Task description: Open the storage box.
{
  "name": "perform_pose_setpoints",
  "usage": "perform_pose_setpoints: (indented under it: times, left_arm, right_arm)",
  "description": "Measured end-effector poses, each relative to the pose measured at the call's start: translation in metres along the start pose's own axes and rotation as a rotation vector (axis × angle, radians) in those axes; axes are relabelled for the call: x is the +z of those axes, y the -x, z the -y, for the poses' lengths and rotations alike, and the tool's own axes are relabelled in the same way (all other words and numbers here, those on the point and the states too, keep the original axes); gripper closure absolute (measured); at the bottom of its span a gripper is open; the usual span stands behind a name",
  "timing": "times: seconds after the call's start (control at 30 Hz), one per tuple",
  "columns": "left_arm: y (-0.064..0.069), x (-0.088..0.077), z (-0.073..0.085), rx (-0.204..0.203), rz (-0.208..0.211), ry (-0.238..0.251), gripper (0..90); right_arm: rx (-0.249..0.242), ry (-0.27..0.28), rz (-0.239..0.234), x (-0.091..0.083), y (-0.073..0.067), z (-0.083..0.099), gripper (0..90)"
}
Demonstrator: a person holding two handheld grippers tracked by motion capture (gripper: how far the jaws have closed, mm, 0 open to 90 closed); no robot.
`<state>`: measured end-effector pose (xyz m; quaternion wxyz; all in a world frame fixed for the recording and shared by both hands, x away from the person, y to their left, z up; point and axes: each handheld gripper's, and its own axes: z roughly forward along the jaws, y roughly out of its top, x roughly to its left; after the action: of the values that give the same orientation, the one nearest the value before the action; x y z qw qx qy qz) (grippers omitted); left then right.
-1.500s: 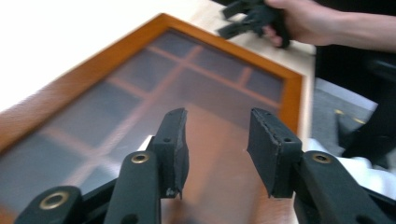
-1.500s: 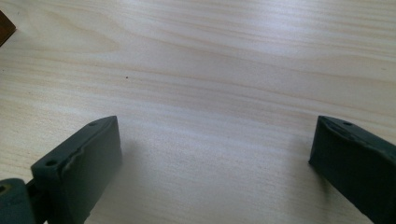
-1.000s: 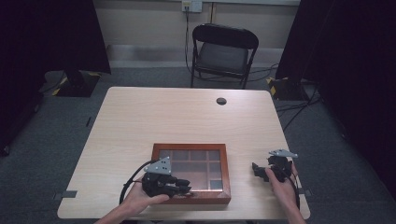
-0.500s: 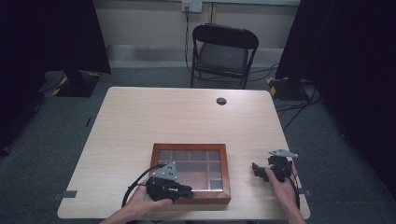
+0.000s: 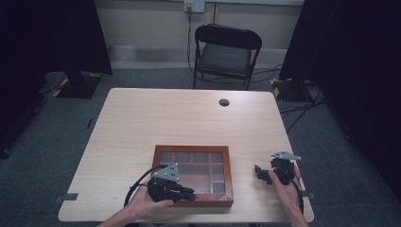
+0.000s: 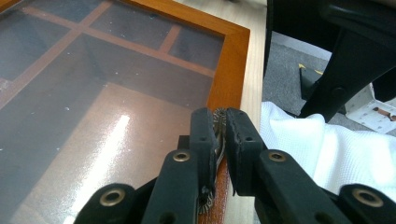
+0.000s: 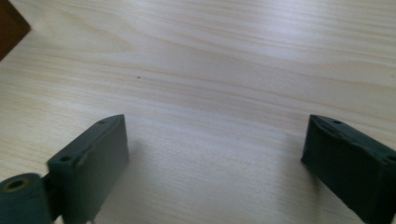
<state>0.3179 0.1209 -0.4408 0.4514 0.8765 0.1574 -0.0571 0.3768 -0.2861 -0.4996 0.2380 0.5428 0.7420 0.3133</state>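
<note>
High view, glass-lidded wooden box (image 5: pixel 194 176), left claw (image 6: pixel 220 135) pinching its metal clasp (image 6: pixel 218 122), right claw (image 7: pixel 212 154) wide.

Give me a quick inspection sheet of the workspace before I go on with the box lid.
Surface: light wooden table, with a round dark cable port near its far edge.
Job's things: wooden box with a glass lid, lid down, near the front edge; small metal clasp on its front rim.
Clutter: nothing seen.
Grippers: left gripper shut on the clasp; right gripper open over bare table, right of the box, jaws have just been closing, nothing between them.
Cables: a black one loops from the left gripper; more on the floor at right.
Surroundings: folding chair behind the table, dark curtains, grey carpet.
</note>
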Motion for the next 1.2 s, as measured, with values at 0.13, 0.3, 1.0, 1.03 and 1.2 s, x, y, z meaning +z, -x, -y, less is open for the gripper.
perform_pose_setpoints:
  times: [0.13,0.3,1.0,1.03,1.2]
  left_arm:
    - [0.0,-0.002,-0.002,-0.002,0.006,0.001,81.7]
    - [-0.001,-0.006,-0.007,-0.001,0.011,0.004,81.7]
    - [-0.002,-0.013,-0.022,0.021,0.024,0.003,82.0]
    - [-0.002,-0.012,-0.022,0.021,0.025,0.004,82.0]
    - [-0.003,-0.014,-0.023,0.018,0.032,0.006,82.0]
  right_arm:
    - [-0.024,-0.001,-0.019,-0.001,-0.003,-0.002,16.1]
    - [-0.042,-0.006,-0.164,-0.007,-0.01,-0.006,17.1]
    - [-0.184,0.049,-0.522,-0.027,-0.056,-0.015,18.2]
    - [-0.188,0.05,-0.536,-0.027,-0.057,-0.015,18.2]
    - [-0.219,0.059,-0.565,-0.03,-0.063,-0.016,22.1]
